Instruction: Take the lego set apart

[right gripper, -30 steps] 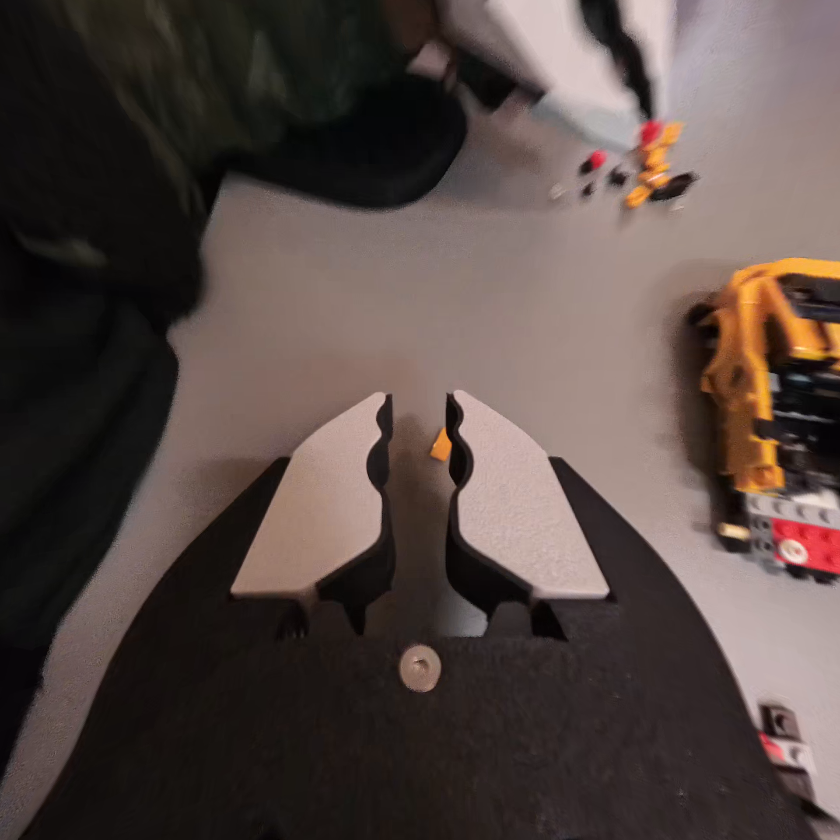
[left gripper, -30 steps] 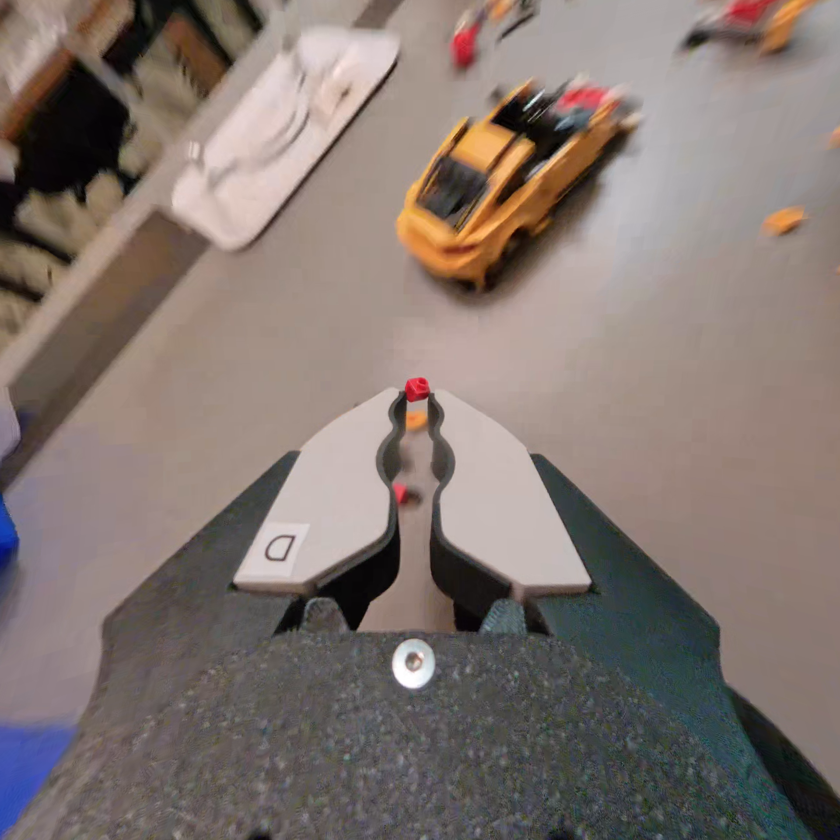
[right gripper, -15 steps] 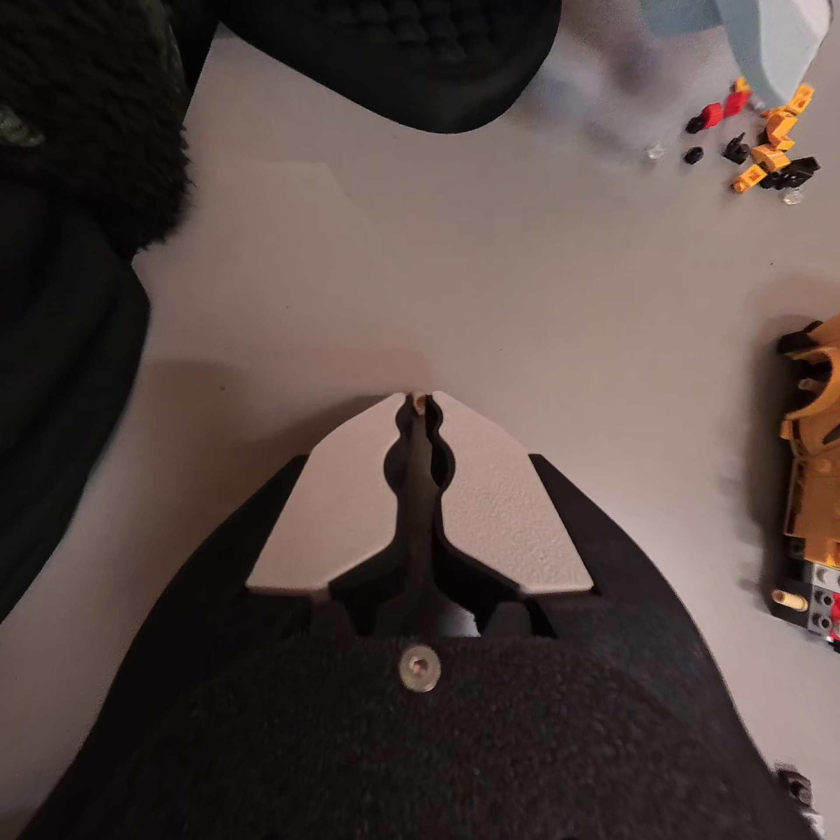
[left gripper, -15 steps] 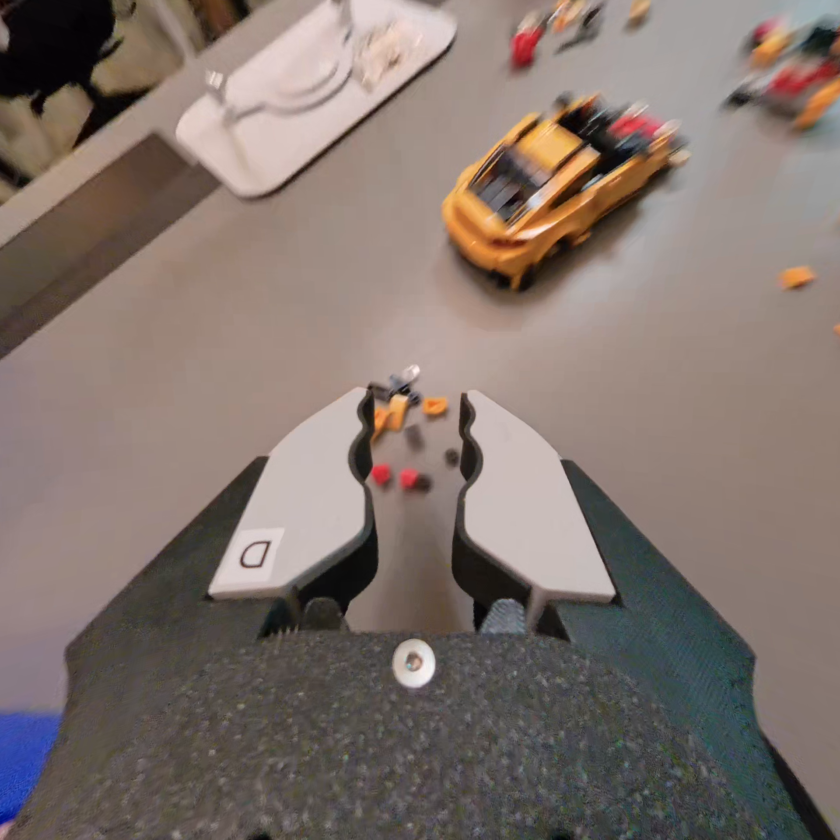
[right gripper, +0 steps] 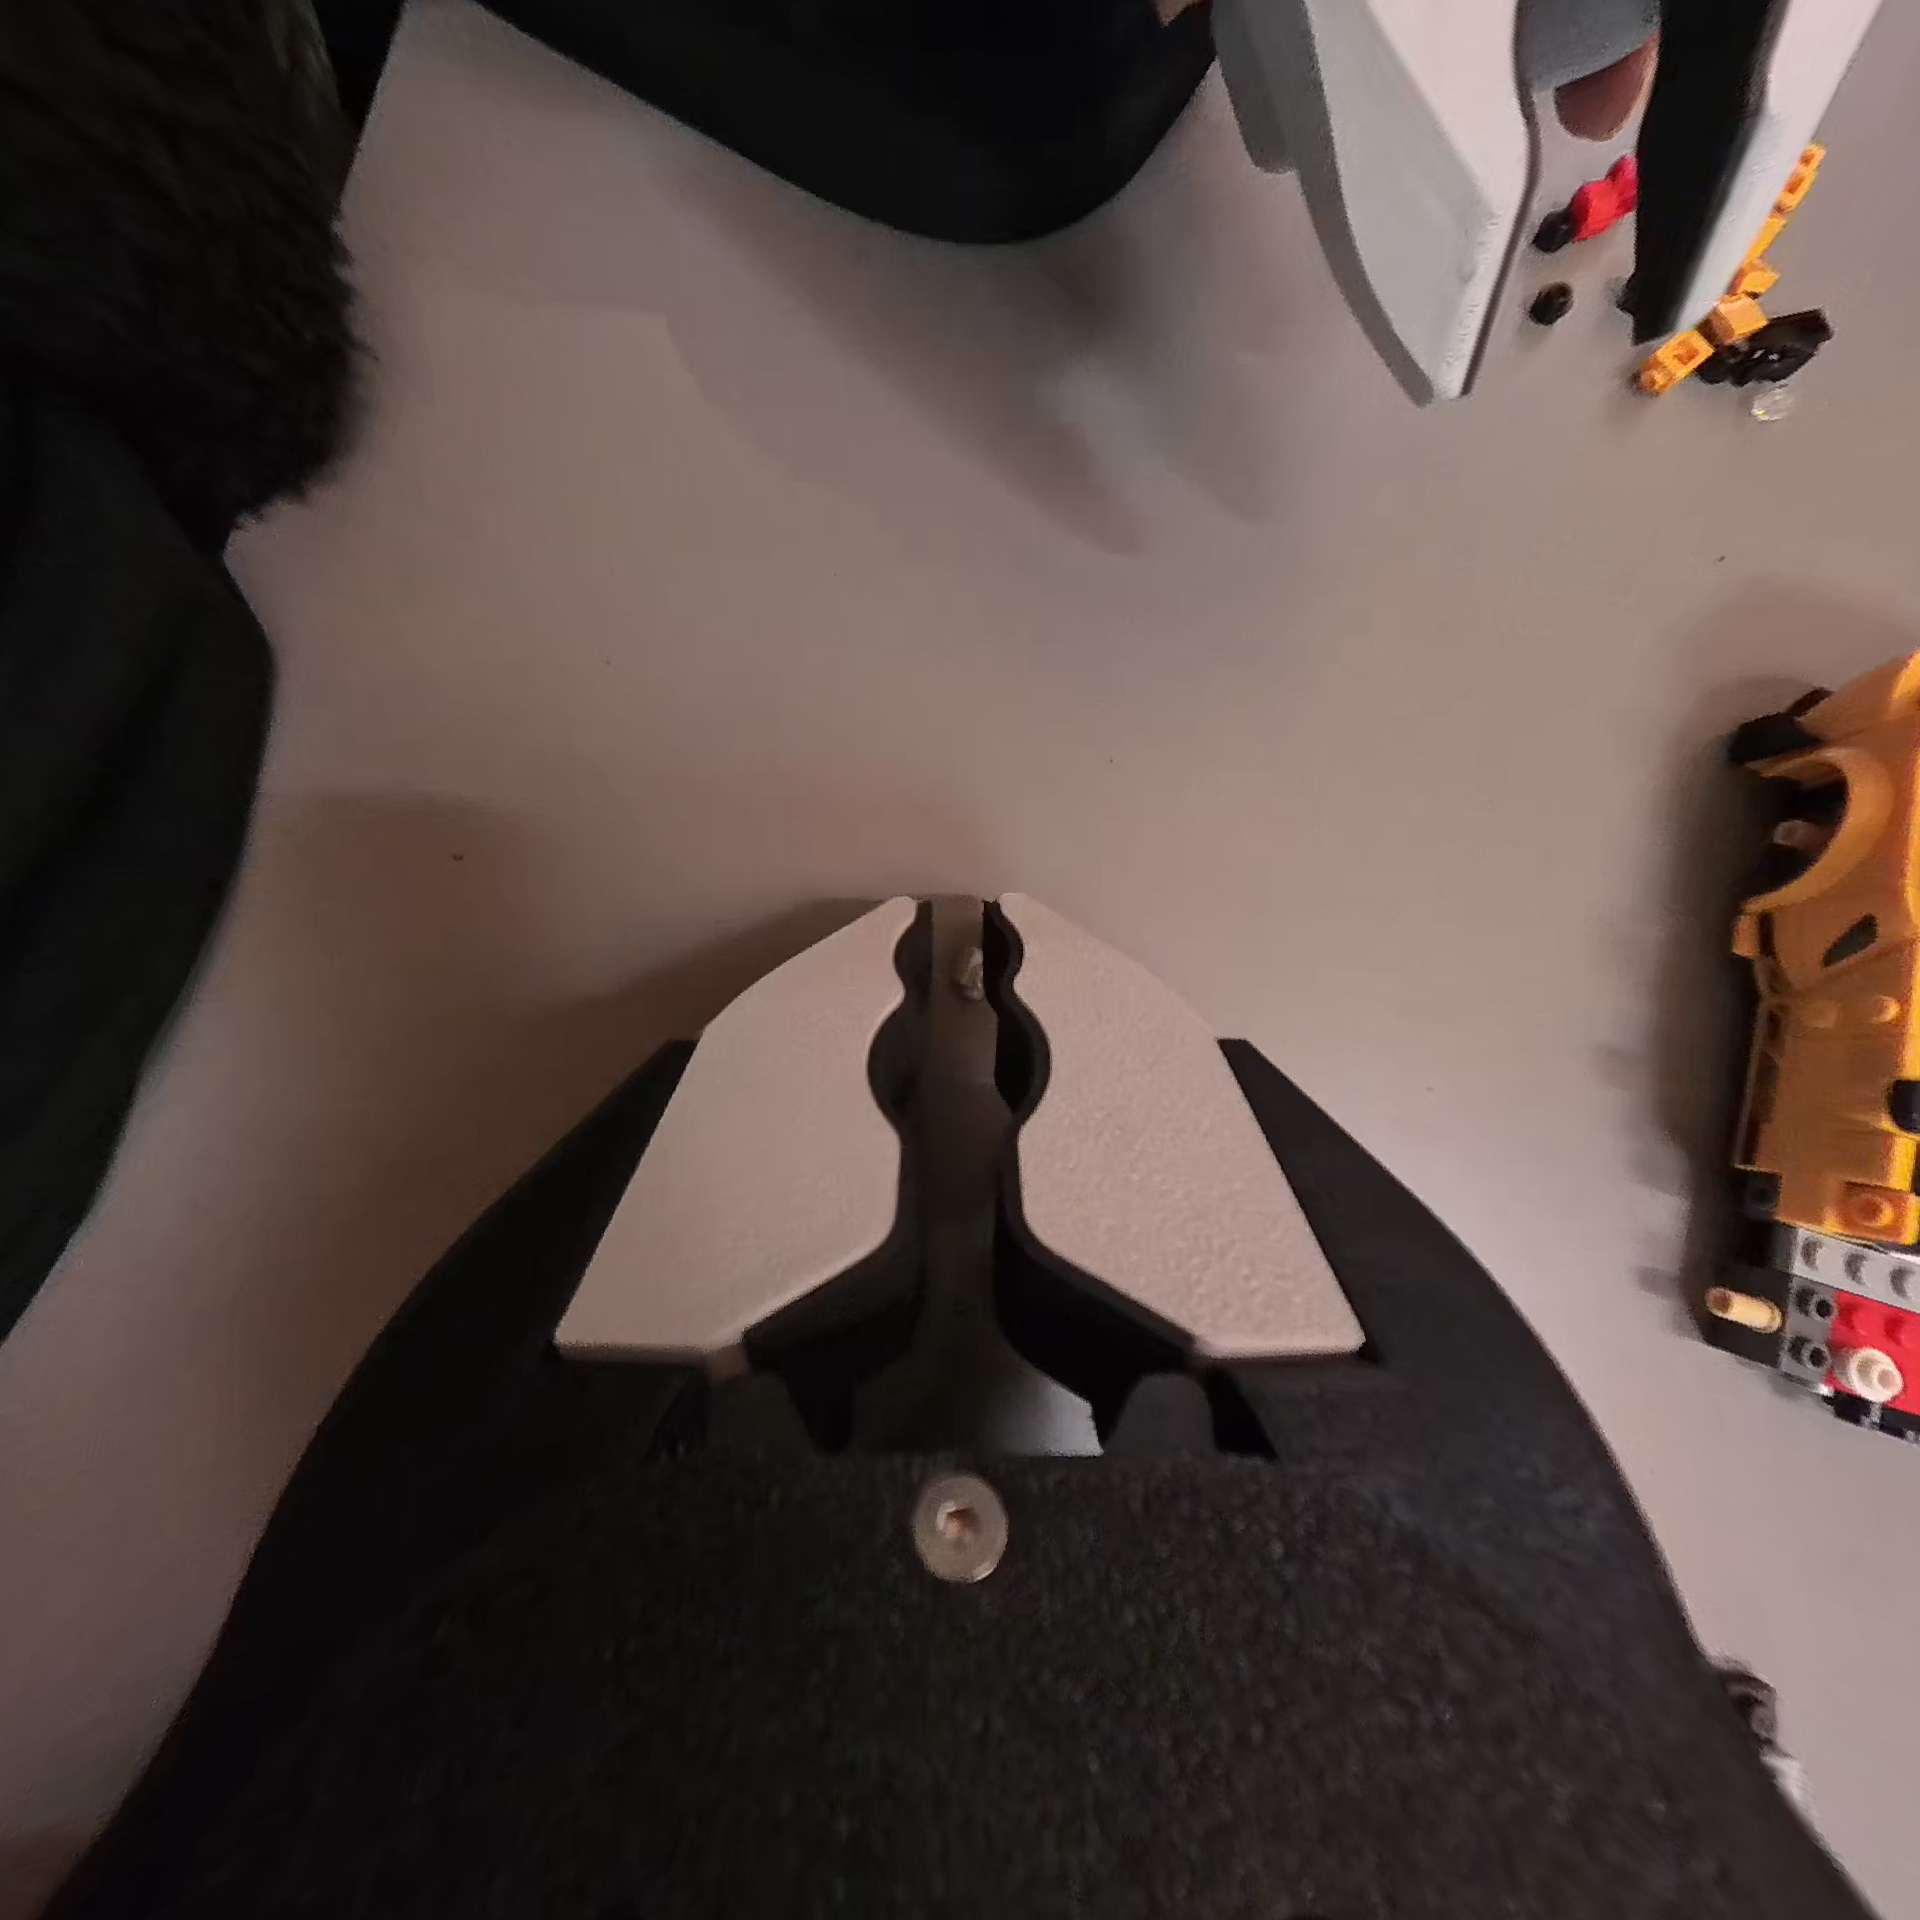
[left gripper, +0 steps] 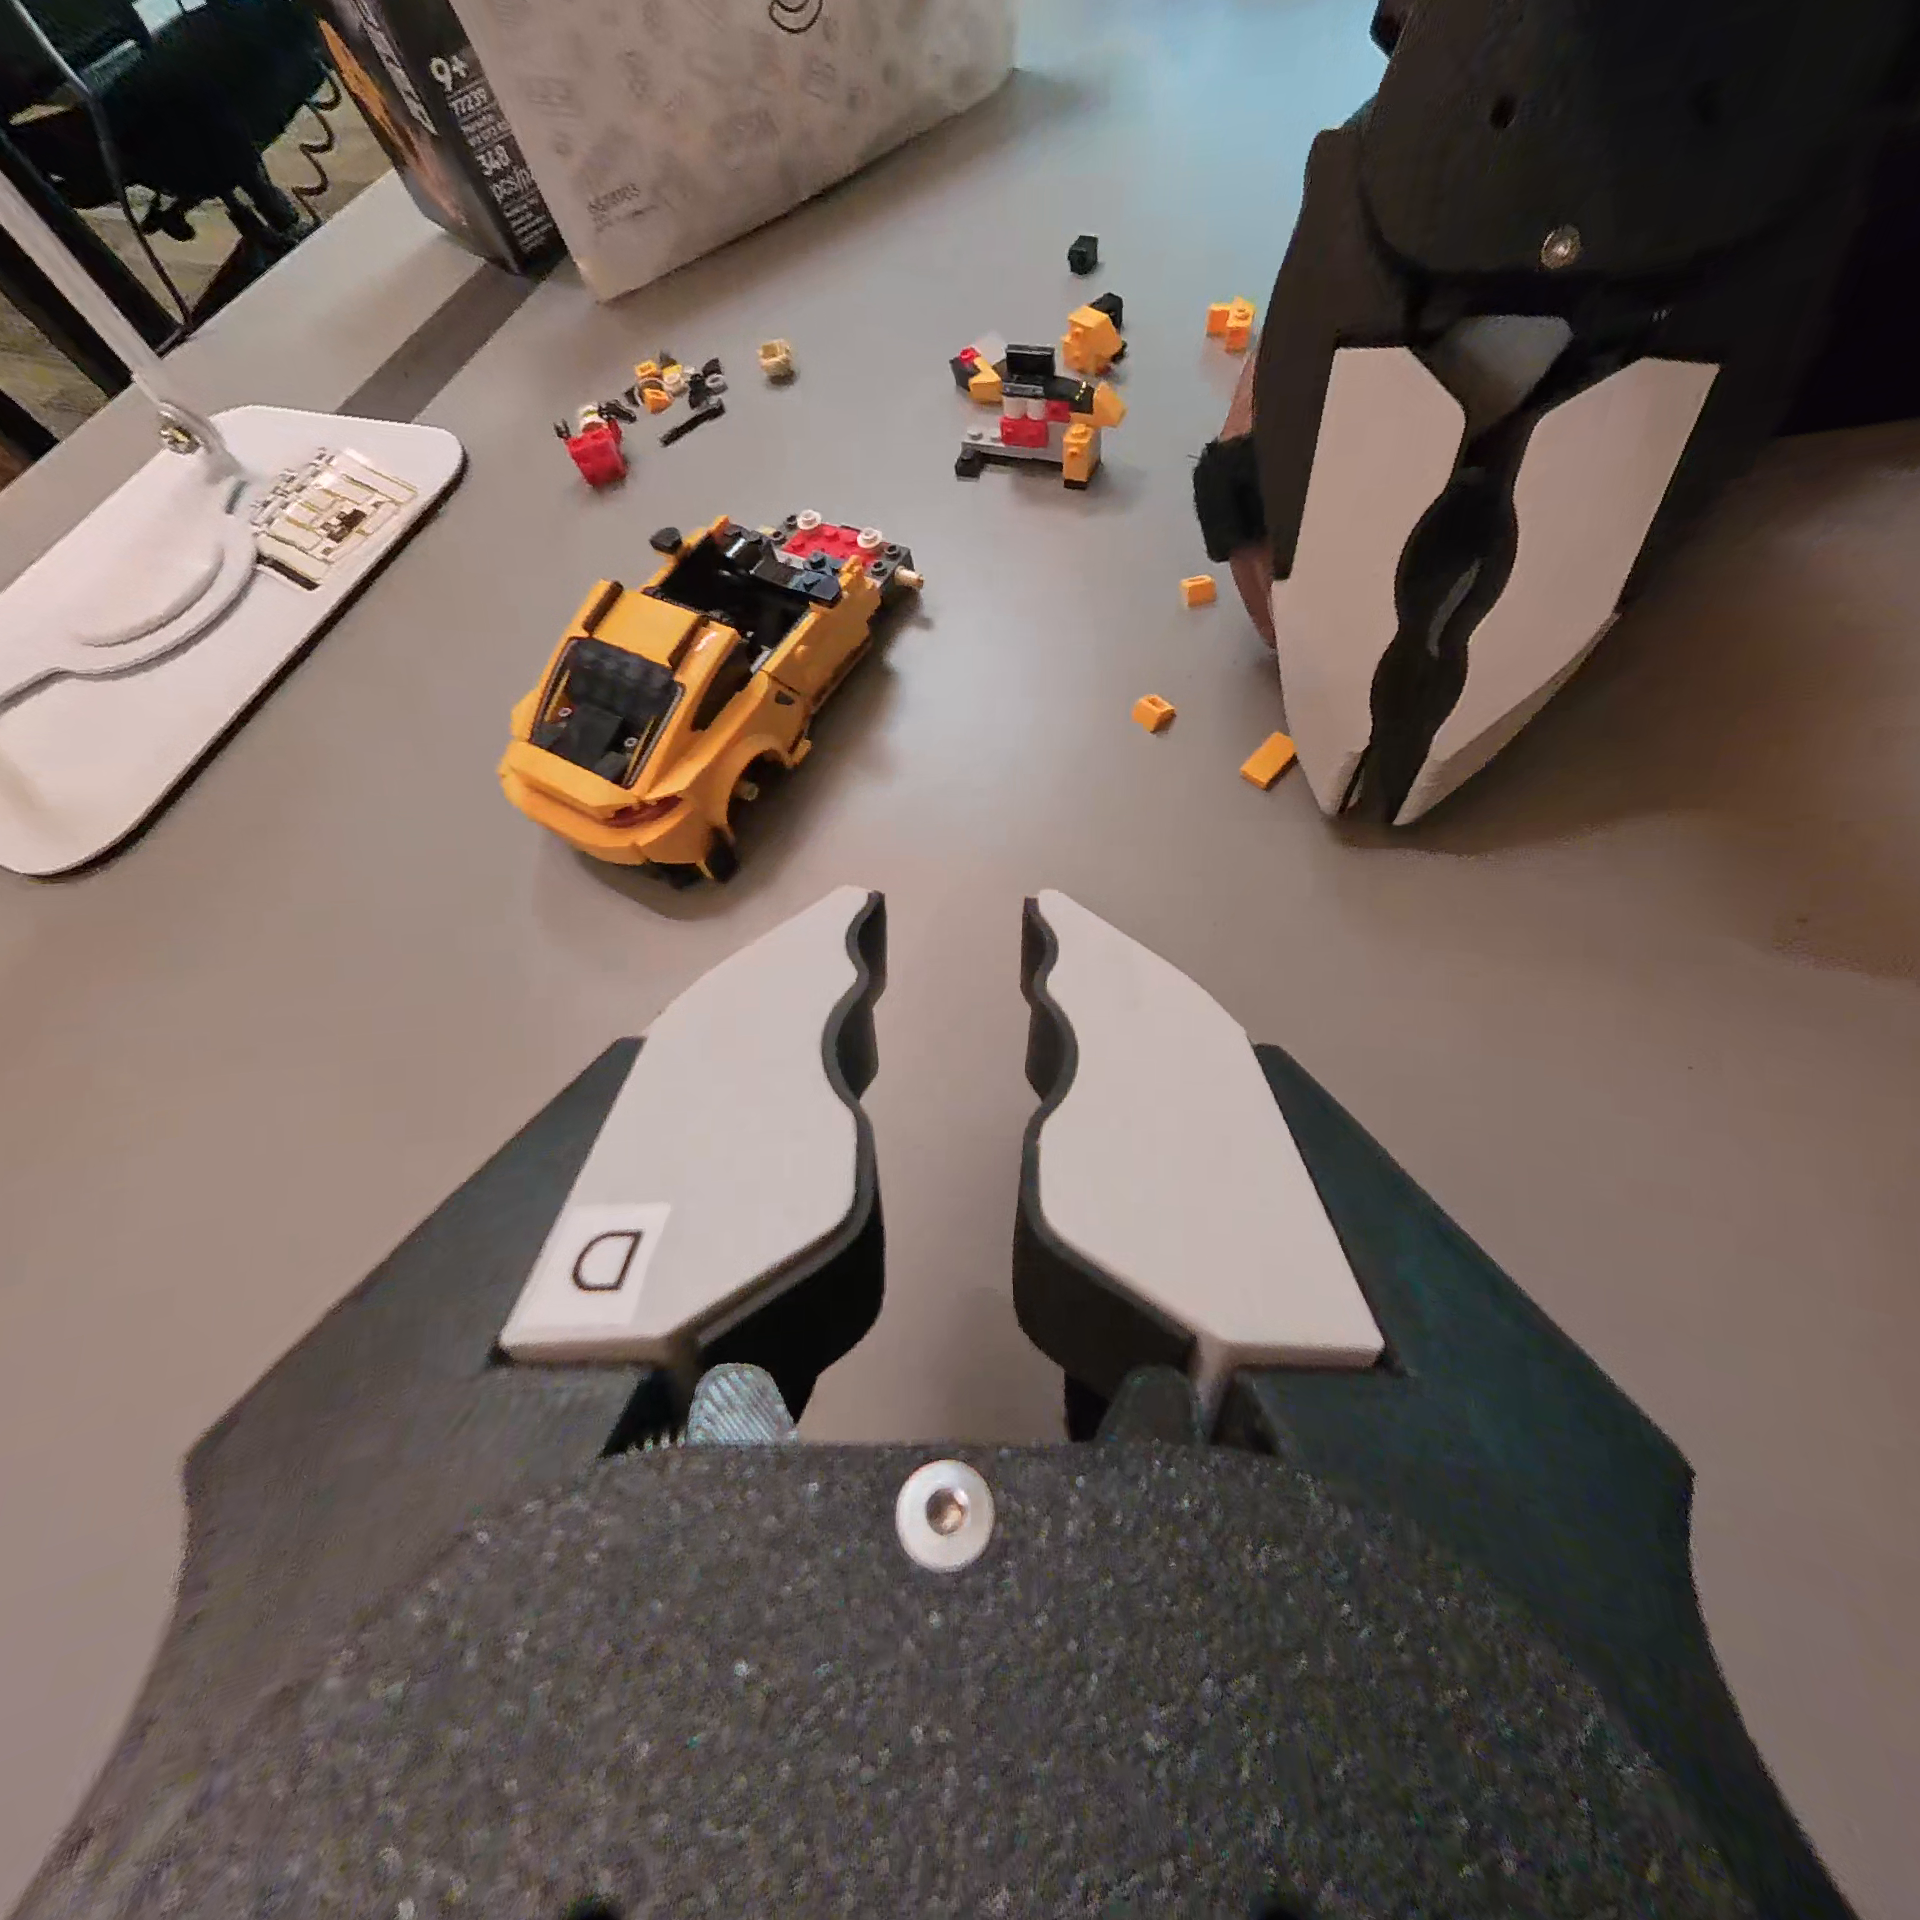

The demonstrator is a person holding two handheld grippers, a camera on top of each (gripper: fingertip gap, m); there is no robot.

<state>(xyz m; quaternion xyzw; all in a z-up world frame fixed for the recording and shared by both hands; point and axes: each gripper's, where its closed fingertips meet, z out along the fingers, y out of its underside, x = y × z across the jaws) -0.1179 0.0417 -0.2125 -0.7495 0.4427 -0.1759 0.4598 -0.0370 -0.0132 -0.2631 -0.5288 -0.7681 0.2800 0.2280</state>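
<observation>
The yellow lego car (left gripper: 686,696) stands on the grey table (left gripper: 312,1039), roof off, with black and red bricks showing at its far end. It also shows at the right edge of the right wrist view (right gripper: 1849,1039). My left gripper (left gripper: 954,914) is open and empty, just short of the car's near end. My right gripper (right gripper: 956,904) is nearly shut, tips down at the table, with a small pale lego piece (right gripper: 971,975) between them. In the left wrist view the right gripper (left gripper: 1361,805) stands right of the car, beside an orange tile (left gripper: 1268,758).
A part-built chunk (left gripper: 1039,416) and a pile of small bricks (left gripper: 644,405) lie beyond the car; orange bits (left gripper: 1153,712) lie to its right. A white stand base (left gripper: 208,582) lies left, a box (left gripper: 468,135) and white bag (left gripper: 748,104) behind. A dark sleeve (right gripper: 125,312) edges the table. Tip to tip, the grippers are about 11 cm apart. About 15 cm separates my right fingertips from the part-built chunk (left gripper: 1039,416).
My left gripper opened and let go of a red brick over a pile of small pieces, then drew back. My right gripper closed around a small orange piece on the table.
</observation>
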